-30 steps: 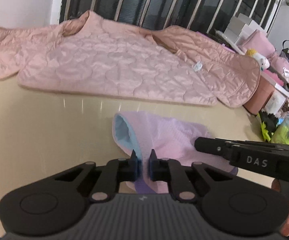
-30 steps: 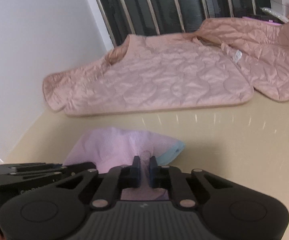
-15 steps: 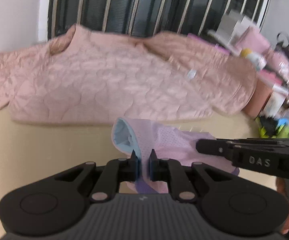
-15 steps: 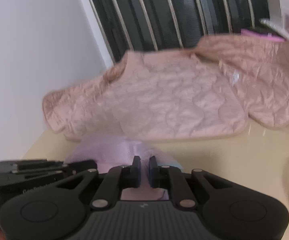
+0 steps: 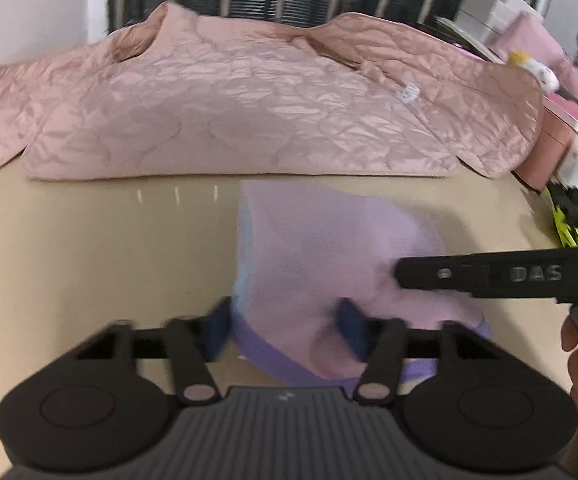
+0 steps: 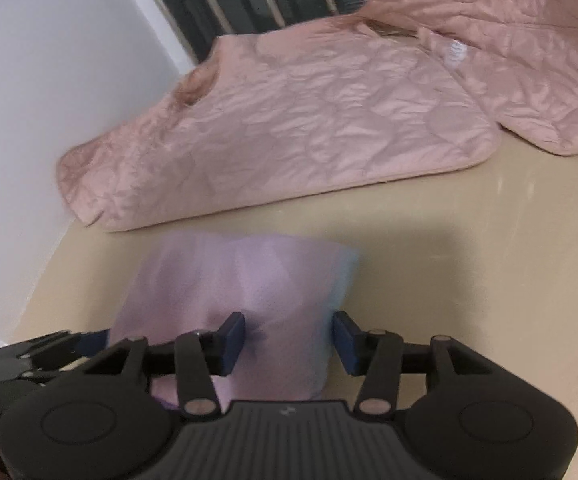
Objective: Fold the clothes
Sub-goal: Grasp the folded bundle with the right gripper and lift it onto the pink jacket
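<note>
where the beige desk (image 5: 89, 240) meets the wall and window bars, a quilted pink jacket (image 5: 229, 108) lies spread flat along the far edge. nearer the front edge sits a small lilac garment (image 5: 329, 248) with a pale blue lining and purple band, already bunched into a compact fold, though motion blur makes its exact layers hard to read. both tools are over it: the left gripper (image 5: 285, 328) and the right gripper (image 6: 287, 338) each have their jaws spread wide, gripping nothing. judging by this, the small piece has just been let go; the next move likely calls for reaching to the jacket. "das" is printed on the right tool's side.
</note>
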Action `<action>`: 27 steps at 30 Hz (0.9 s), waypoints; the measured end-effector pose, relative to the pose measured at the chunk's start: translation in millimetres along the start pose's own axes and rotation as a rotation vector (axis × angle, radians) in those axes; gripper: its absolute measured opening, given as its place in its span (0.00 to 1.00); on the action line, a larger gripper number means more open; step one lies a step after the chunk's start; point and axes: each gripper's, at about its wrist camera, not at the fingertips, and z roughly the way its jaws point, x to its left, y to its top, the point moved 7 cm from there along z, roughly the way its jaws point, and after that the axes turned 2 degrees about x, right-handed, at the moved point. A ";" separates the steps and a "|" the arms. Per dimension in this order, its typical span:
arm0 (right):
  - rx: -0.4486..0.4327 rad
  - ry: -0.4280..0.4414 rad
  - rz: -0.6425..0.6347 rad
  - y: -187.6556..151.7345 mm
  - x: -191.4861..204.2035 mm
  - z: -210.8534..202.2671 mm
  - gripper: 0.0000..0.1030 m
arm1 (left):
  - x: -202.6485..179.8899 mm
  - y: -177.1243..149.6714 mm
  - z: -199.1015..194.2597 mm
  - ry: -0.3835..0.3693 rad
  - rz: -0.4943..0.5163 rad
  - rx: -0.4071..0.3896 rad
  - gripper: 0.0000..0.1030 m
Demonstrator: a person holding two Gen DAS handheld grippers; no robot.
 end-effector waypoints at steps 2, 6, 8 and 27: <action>0.002 0.020 -0.007 -3.1 5.7 5.2 0.15 | -4.7 -0.4 1.5 -0.016 -0.003 -0.001 0.25; -0.022 0.064 0.049 -1.6 -1.4 2.8 0.07 | -7.2 6.6 2.4 -0.033 -0.010 -0.005 0.15; -0.047 0.069 0.068 2.1 -4.9 -3.7 0.07 | -9.0 13.9 1.6 -0.047 -0.015 -0.010 0.14; -0.229 -0.217 -0.219 256.4 -57.8 -120.1 0.07 | -163.3 265.5 37.8 -0.254 0.097 -0.284 0.13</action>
